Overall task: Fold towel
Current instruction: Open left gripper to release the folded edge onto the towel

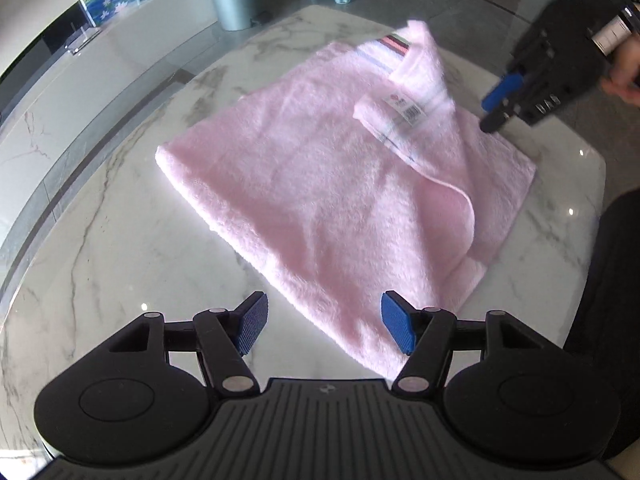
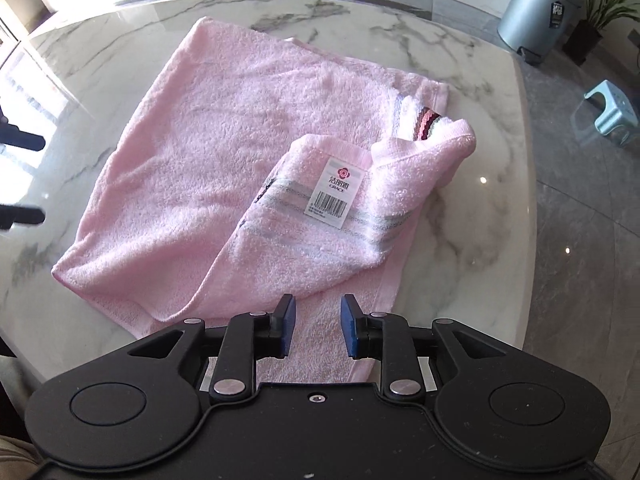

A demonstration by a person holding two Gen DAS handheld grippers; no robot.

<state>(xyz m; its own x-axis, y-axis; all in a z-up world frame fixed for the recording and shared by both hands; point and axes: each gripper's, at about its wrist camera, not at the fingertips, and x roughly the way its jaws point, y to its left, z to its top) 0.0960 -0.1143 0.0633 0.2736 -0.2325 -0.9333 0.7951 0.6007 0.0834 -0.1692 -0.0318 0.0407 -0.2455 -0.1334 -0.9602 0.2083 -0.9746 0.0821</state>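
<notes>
While the towel lies on the worktop between my hands, my left gripper hovers at its near-left corner, jaws wide open and empty. My right gripper, jaws half open and empty, is above the near-right edge, nearer the crumpled flap.

A pink terry towel lies mostly flat on the marble surface, one striped end flopped back over itself in a loose, rumpled fold, its white barcode label facing up beside the grey stripes
</notes>
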